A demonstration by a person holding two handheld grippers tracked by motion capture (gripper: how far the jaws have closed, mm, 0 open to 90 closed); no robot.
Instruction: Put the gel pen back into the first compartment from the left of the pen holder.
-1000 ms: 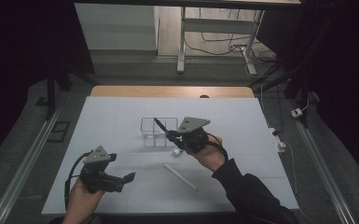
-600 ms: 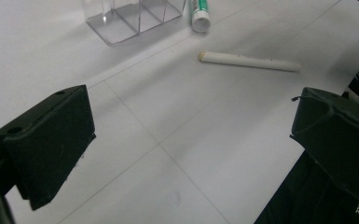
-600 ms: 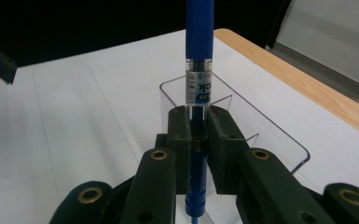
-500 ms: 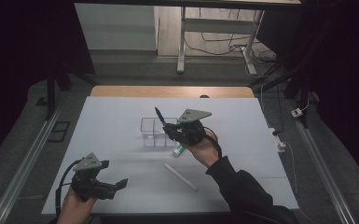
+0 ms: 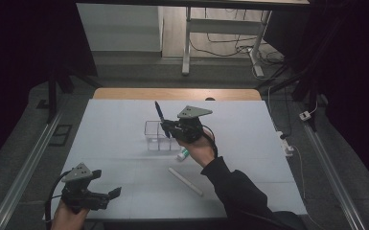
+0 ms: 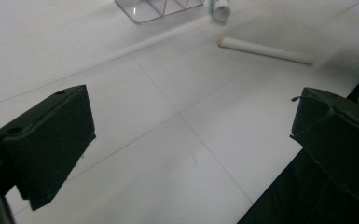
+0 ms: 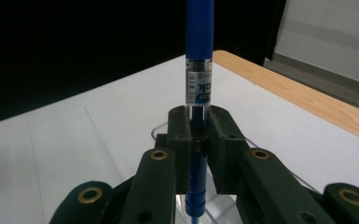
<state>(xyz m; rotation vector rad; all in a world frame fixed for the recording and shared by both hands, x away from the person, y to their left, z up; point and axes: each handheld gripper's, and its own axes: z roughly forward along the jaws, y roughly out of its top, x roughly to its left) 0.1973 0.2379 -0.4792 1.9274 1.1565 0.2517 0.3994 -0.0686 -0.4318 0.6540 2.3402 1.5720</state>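
While my left gripper (image 5: 109, 196) hangs low over the near left corner of the white worktop (image 5: 115, 124), its fingers (image 6: 46, 144) are spread wide apart and hold nothing. Out at its 1 o'clock a white stick (image 5: 185, 181) lies flat on the worktop, all by itself. A bit farther at 1 o'clock lies a small white tube with a green end (image 5: 182, 154), just beside the clear box (image 5: 155, 136). That box has little rooms in it and stands near the middle of the worktop. My right gripper (image 5: 165, 127) is up above the box's right side. Its fingers (image 7: 181, 135) are squeezed tight on a blue pen (image 7: 199, 51). The pen stands almost straight up, leaning a little toward 11 o'clock, and its lower end points down at the box.
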